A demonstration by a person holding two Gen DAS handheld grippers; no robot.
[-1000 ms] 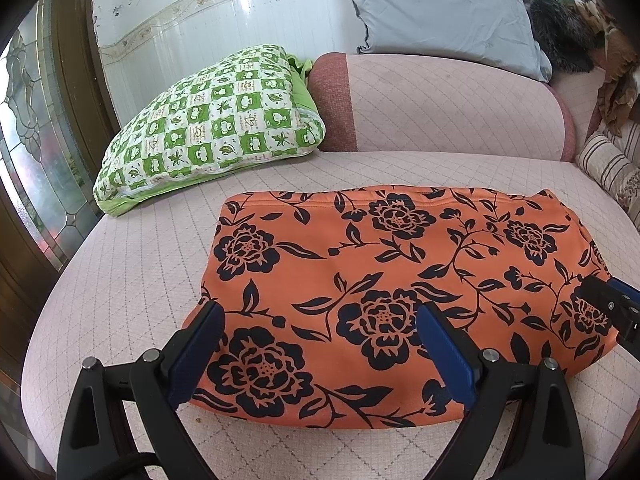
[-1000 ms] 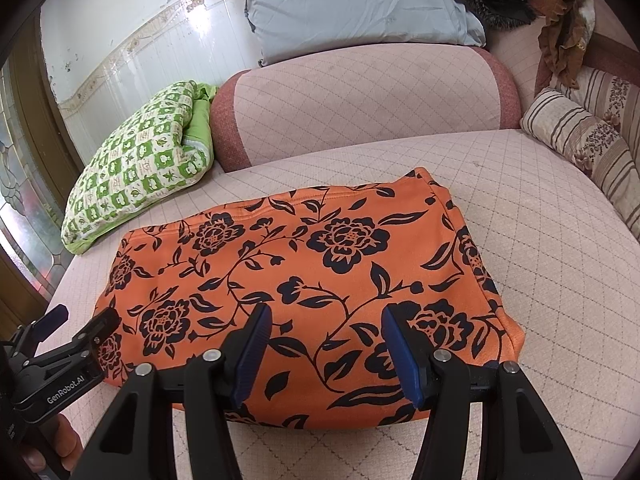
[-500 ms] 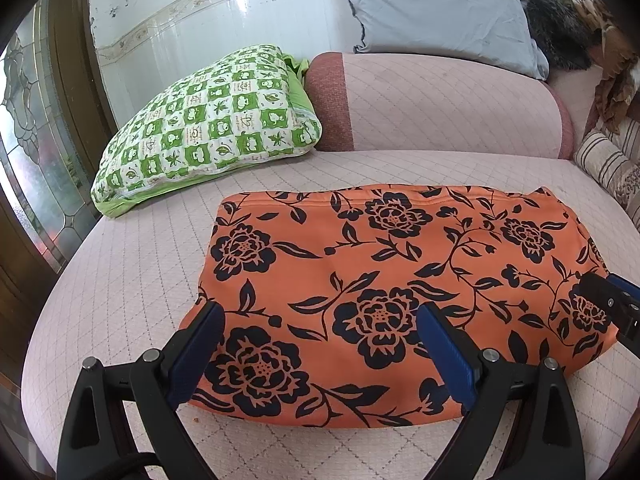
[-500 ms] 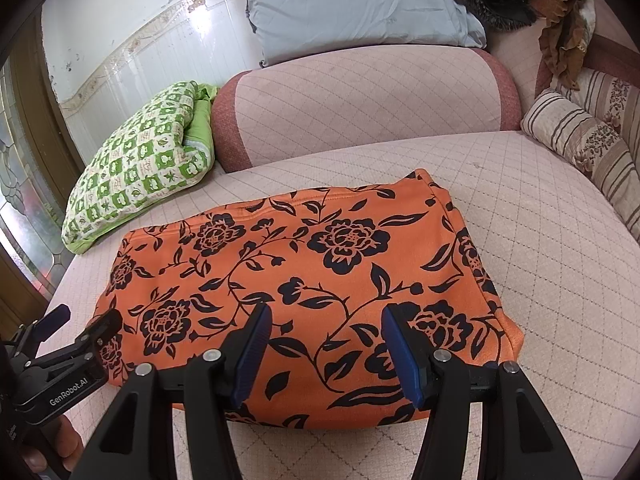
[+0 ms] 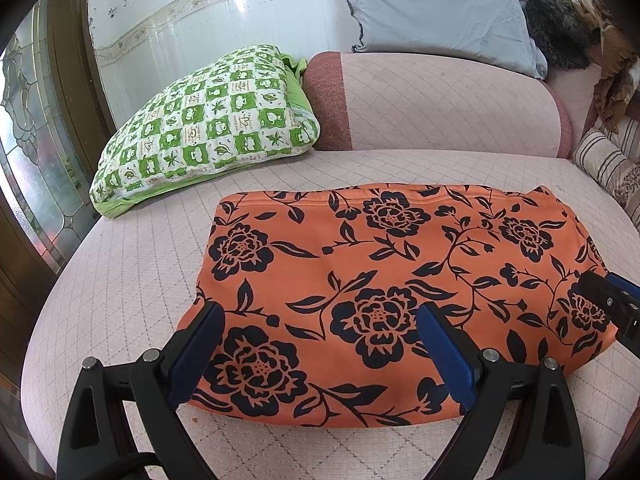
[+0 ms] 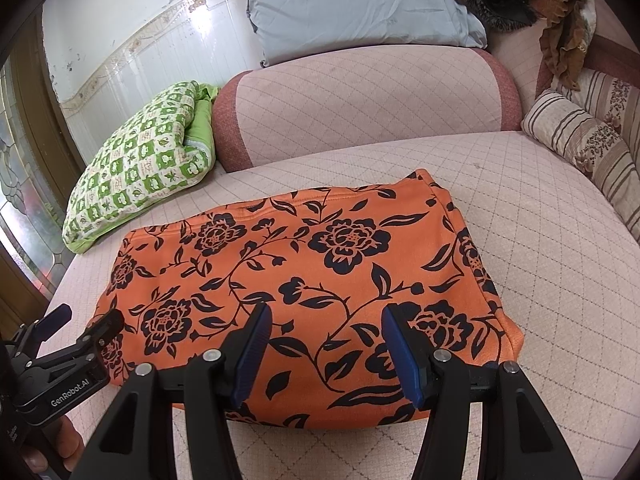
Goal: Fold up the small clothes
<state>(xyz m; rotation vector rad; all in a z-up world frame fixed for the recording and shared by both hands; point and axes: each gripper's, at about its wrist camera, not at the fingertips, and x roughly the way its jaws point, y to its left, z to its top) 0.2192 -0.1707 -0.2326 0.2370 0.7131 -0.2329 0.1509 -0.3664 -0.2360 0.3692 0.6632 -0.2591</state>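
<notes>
An orange garment with black flowers [image 5: 384,280] [image 6: 304,280] lies folded into a flat rectangle on the pink quilted sofa seat [image 5: 120,280]. My left gripper [image 5: 318,312] hovers over its near left part, jaws wide apart with nothing pinched. My right gripper [image 6: 324,316] hovers over the near right part, blue pads apart and nothing between them. Each gripper shows at the edge of the other view: the right one [image 5: 612,308], the left one [image 6: 76,328], held by a hand.
A green checked cushion [image 5: 208,128] leans at the back left beside the sofa's pink backrest [image 5: 440,104]. A grey pillow [image 5: 436,12] sits on top of it. A striped cushion [image 6: 592,148] lies at the right. A glass door [image 5: 28,160] stands at the left.
</notes>
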